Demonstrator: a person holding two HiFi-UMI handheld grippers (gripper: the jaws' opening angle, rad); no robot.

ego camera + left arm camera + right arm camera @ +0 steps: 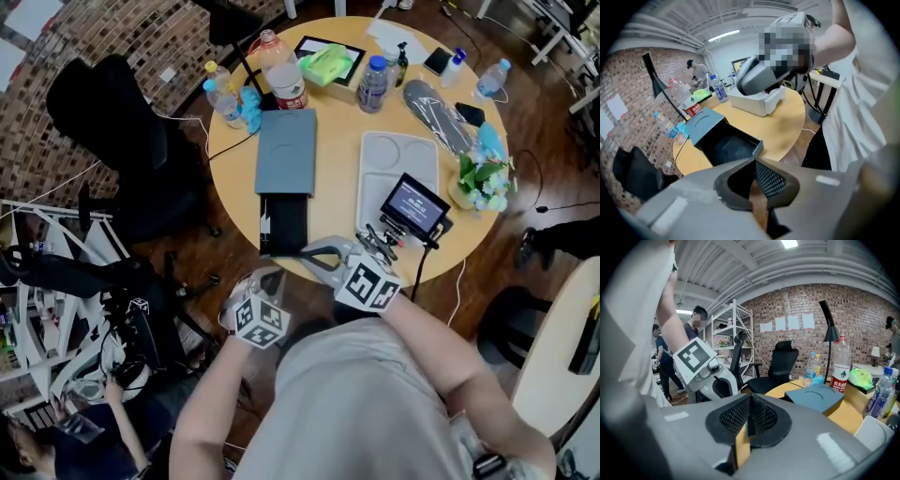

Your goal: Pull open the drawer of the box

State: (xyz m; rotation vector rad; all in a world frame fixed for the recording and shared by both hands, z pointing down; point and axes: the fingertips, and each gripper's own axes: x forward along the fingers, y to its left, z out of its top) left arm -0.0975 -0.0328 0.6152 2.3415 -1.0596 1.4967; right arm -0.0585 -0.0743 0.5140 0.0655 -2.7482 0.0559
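A grey-blue box (286, 150) lies on the round wooden table (333, 220). Its black drawer (284, 225) stands pulled out toward the near table edge, and it looks empty in the left gripper view (724, 146). My left gripper (265, 275) is shut and holds nothing; it hangs just off the table's near edge, its tips (754, 160) a little short of the drawer's front corner. My right gripper (309, 253) is also shut and empty, beside the drawer's front end. In the right gripper view (749, 401) the box (818, 399) lies to the right.
A white tray (398, 173) and a small screen (414, 206) sit right of the box. Bottles (281, 70), a green pack (328, 64) and flowers (483, 178) line the far and right rim. A black office chair (122, 141) and a white rack (56, 281) stand to the left.
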